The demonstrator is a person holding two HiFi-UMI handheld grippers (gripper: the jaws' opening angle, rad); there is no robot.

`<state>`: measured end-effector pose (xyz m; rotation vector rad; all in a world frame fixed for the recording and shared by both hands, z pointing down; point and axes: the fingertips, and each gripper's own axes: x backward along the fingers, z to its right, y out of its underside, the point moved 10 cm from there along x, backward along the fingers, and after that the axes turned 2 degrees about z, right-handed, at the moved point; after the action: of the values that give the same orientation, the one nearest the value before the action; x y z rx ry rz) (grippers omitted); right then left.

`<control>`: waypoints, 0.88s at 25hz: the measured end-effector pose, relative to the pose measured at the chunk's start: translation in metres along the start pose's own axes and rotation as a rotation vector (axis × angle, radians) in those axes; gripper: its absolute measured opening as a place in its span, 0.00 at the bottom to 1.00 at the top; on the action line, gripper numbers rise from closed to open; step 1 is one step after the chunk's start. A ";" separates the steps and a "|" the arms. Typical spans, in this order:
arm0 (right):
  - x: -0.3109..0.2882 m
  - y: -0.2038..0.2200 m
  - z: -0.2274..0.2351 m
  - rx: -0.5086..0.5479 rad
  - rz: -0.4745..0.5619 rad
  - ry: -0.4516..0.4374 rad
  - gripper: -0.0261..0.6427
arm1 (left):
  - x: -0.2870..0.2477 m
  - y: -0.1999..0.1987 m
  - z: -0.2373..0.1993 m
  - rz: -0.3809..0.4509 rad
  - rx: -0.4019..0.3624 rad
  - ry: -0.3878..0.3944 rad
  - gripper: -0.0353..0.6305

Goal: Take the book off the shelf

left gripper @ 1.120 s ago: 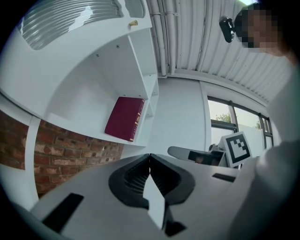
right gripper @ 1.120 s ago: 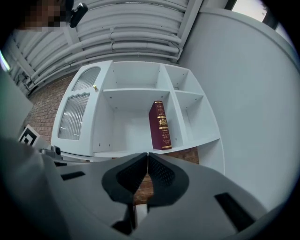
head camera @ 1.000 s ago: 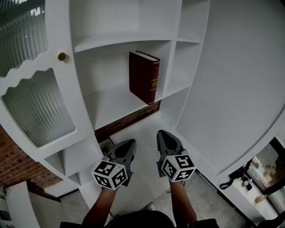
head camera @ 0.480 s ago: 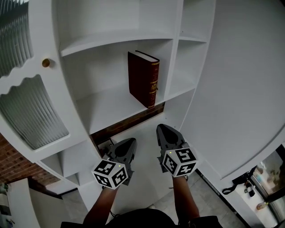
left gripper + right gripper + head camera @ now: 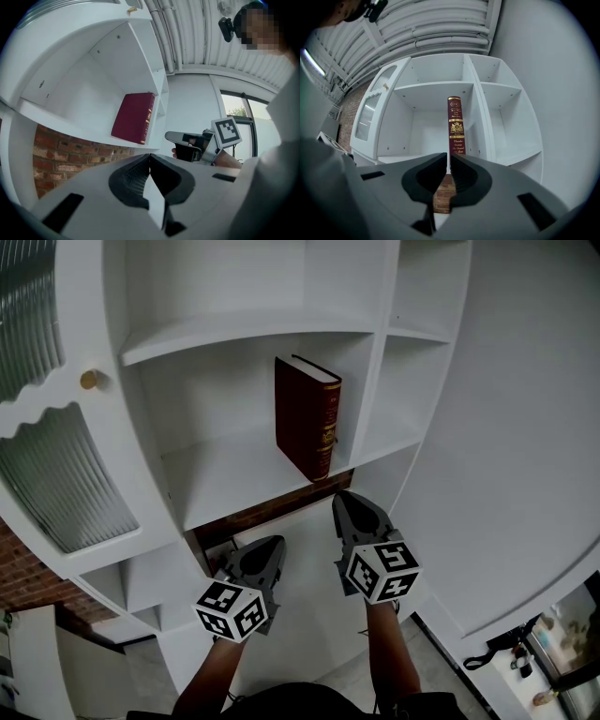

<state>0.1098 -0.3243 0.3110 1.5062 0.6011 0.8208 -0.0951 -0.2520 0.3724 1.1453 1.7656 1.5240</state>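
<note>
A dark red book with gold print on its spine stands upright on the white shelf, against the right-hand divider. My right gripper is shut and empty, just below the shelf's front edge and under the book. In the right gripper view the book's spine rises straight above the closed right gripper. My left gripper is lower and further left, shut and empty. In the left gripper view the book sits up and ahead of the left gripper, with the right gripper beside it.
A cabinet door with ribbed glass and a brass knob hangs at the left. A strip of brick wall shows under the shelf. More white compartments lie to the right, beside a plain white wall.
My right gripper has risen a little towards the shelf edge under the book. The left gripper has stayed nearly still. Both stay shut.
</note>
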 end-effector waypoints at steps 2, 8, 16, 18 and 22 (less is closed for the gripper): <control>-0.007 -0.003 0.005 -0.006 0.008 -0.019 0.07 | -0.003 0.002 -0.001 -0.006 -0.001 -0.008 0.08; -0.028 -0.008 0.011 -0.002 0.017 -0.066 0.19 | -0.008 0.005 -0.006 -0.014 -0.003 -0.031 0.08; -0.052 -0.012 0.020 0.001 0.043 -0.063 0.29 | -0.016 0.003 -0.013 -0.016 -0.018 -0.053 0.08; -0.057 -0.012 0.022 0.001 0.046 -0.066 0.35 | -0.016 0.005 -0.015 -0.022 -0.017 -0.061 0.08; -0.070 -0.011 0.026 0.010 0.032 -0.075 0.41 | -0.020 0.008 -0.019 -0.028 -0.012 -0.077 0.08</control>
<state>0.0883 -0.3933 0.2903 1.5522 0.5278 0.7835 -0.0991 -0.2786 0.3814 1.1530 1.7120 1.4537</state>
